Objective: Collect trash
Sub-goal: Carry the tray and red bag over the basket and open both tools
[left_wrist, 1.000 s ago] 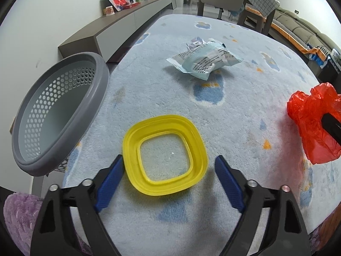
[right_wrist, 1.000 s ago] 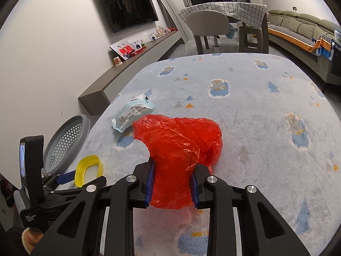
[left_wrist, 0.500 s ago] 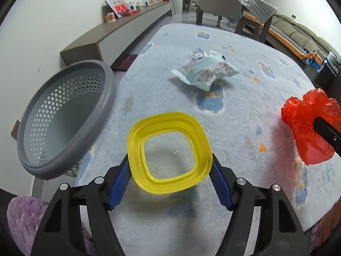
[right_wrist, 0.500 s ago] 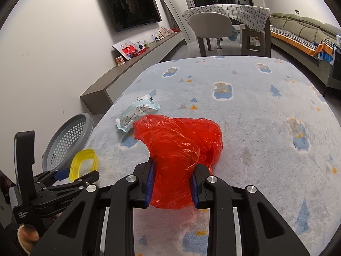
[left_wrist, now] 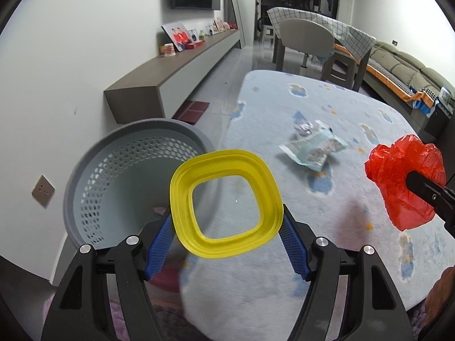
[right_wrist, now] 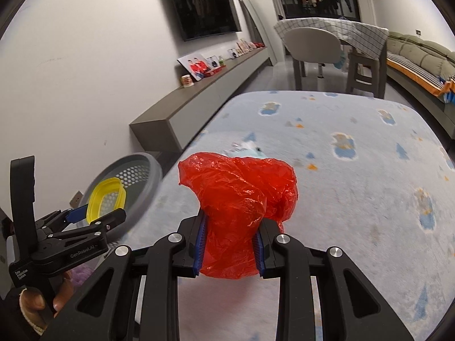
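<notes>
My left gripper (left_wrist: 226, 238) is shut on a yellow square plastic lid (left_wrist: 199, 167), held in the air over the edge of the grey perforated basket (left_wrist: 93, 170); it also shows in the right wrist view (right_wrist: 98, 213), with the lid (right_wrist: 106, 187) in front of the basket (right_wrist: 150, 179). My right gripper (right_wrist: 230, 244) is shut on a crumpled red plastic bag (right_wrist: 239, 187), lifted above the blue rug. The bag also shows at the right in the left wrist view (left_wrist: 403, 167). A pale blue wrapper (left_wrist: 312, 147) lies on the rug.
The rug (right_wrist: 355, 170) with blue cartoon prints covers the floor. A low grey cabinet (left_wrist: 176, 76) runs along the left wall. A chair and table (right_wrist: 318, 45) stand at the back, a sofa (right_wrist: 421, 62) at the right. A purple fluffy mat (right_wrist: 82, 272) lies near the basket.
My left gripper closed on the yellow lid, lifted it off the rug and swung left toward the basket. My right gripper raised the red bag and moved left too.
</notes>
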Tool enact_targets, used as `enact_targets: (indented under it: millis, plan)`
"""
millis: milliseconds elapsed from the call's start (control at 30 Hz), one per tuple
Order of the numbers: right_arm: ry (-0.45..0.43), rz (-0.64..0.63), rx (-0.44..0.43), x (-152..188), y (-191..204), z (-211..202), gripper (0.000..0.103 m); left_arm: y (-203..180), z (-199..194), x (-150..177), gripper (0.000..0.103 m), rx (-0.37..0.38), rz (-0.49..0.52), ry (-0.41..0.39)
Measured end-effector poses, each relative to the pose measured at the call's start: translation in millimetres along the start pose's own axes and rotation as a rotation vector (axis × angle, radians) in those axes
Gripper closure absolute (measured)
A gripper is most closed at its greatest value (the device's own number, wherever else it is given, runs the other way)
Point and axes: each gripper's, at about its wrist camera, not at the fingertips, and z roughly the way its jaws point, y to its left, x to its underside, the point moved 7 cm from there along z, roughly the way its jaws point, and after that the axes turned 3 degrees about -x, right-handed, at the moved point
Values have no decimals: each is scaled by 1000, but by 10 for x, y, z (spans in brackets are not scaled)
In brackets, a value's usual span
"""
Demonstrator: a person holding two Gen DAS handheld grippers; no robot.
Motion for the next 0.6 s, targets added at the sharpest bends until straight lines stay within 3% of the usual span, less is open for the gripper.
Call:
enact_targets:
  millis: [267,600]
  plan:
    - [11,-84,-113,-283,769,387,76,705,69,-131,35,-72,-53,-23]
    - [79,-167,-227,-373,1585,982,76,1451,342,-149,35,-159,-103,-15]
